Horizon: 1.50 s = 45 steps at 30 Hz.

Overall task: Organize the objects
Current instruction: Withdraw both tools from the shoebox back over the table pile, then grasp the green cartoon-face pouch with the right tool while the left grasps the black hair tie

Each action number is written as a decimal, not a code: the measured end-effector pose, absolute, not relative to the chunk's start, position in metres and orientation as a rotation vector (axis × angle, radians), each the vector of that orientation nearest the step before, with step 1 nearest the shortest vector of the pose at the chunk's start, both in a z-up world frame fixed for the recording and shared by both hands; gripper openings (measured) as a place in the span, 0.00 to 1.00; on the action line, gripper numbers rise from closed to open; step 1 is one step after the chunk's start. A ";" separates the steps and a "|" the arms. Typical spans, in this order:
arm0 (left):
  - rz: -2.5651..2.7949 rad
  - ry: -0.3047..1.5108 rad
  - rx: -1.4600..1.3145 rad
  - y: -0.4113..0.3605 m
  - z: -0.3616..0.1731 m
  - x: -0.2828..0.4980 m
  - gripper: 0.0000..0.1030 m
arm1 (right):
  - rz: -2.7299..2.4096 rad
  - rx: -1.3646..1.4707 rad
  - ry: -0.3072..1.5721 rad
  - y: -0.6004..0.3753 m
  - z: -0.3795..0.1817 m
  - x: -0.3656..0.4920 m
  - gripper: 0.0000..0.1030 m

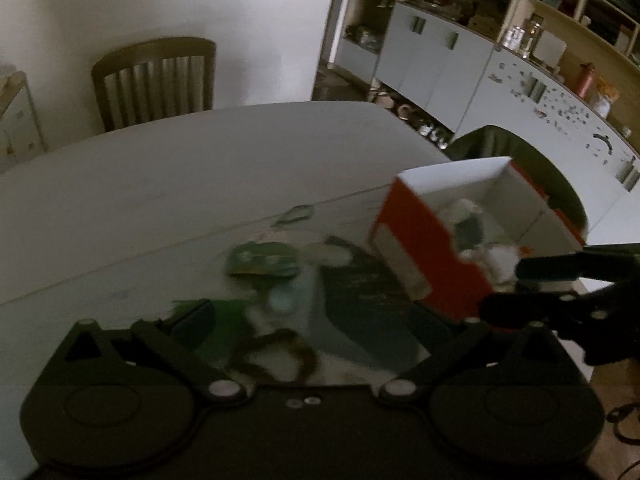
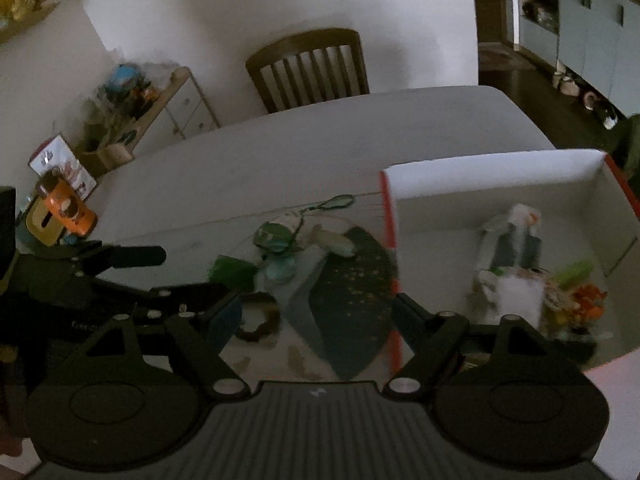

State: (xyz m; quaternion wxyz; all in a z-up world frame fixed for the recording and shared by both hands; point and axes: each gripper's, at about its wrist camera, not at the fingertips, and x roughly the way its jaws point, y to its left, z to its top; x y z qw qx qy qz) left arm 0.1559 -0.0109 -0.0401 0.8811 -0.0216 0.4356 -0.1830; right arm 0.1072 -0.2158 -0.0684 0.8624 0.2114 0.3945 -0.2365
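Observation:
A red and white cardboard box (image 1: pixel 416 240) (image 2: pixel 496 176) stands on the right of the grey table, with several small items (image 2: pixel 516 280) inside. Loose items lie left of it on a dark patterned mat (image 2: pixel 352 280): a green pouch (image 1: pixel 260 260) (image 2: pixel 274 236), a whitish tube (image 2: pixel 334 242), a pale round piece (image 2: pixel 280 270), a green tuft (image 2: pixel 234 270) and a brown ring (image 2: pixel 256 322). My left gripper (image 1: pixel 316 320) is open above the loose items. My right gripper (image 2: pixel 316 312) is open above the mat, its right finger at the box's red edge. Both views are blurred.
A wooden chair (image 2: pixel 310 68) stands at the table's far side. A low shelf with toys (image 2: pixel 132 96) is at the left wall. An orange toy car (image 2: pixel 68 208) sits beyond the left gripper. Cabinets and shelves (image 1: pixel 500 52) fill the right.

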 end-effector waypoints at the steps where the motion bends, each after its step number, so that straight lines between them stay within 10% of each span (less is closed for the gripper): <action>1: -0.377 0.911 -0.043 -0.004 -0.044 0.158 0.99 | -0.496 0.435 0.832 -0.212 -0.070 0.113 0.80; 29: -0.507 0.908 0.085 -0.001 -0.119 0.158 0.98 | -0.495 0.378 0.971 -0.232 -0.113 0.234 0.80; 45: -0.609 0.953 0.222 -0.049 -0.148 0.145 0.53 | -0.473 0.373 1.045 -0.251 -0.143 0.278 0.80</action>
